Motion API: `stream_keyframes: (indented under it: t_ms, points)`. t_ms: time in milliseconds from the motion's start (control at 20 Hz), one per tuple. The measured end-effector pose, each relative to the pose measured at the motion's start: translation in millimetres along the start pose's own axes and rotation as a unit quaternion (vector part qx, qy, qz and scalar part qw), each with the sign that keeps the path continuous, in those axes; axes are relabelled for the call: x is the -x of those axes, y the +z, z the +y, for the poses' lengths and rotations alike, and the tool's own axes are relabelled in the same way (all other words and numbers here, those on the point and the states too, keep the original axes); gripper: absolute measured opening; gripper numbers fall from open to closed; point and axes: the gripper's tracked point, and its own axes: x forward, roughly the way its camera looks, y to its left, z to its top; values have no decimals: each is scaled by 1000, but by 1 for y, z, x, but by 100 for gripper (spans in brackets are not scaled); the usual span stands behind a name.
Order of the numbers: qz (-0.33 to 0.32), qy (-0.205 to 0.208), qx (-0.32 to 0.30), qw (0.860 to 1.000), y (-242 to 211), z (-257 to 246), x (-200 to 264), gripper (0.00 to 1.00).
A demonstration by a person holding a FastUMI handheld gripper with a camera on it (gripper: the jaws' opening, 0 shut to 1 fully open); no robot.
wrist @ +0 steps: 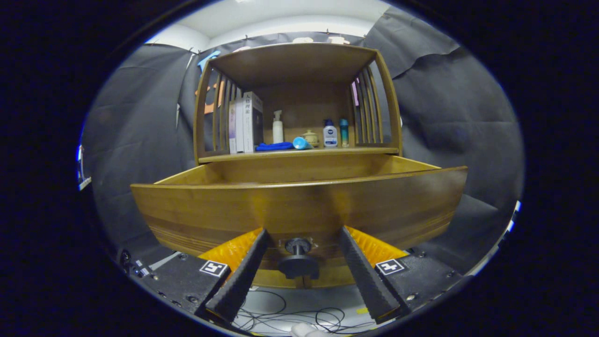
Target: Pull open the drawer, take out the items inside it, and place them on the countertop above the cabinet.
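Observation:
A wooden drawer stands pulled out of the cabinet, its front panel close before me. Its dark round knob sits between my fingers, with a gap on each side. My gripper is open, both fingertips resting near the drawer front. The drawer's inside is hidden behind the front panel. Above it, the countertop carries books, a white spray bottle, a blue cloth, a light blue cylinder lying down, a small jar, a white bottle and a teal bottle.
The cabinet's upper shelf has slatted sides and roofs the countertop. Black cloth walls surround the cabinet. Loose cables lie on the pale floor below the fingers.

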Motion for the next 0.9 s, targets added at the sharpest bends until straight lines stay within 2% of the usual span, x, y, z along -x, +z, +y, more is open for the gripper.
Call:
stream_keyframes:
  t_ms: [600, 900]
  points:
    - [-2, -4, 8, 1000, 4, 0, -9, 100]
    - [2, -6, 4, 1000, 11, 3, -31, 100]
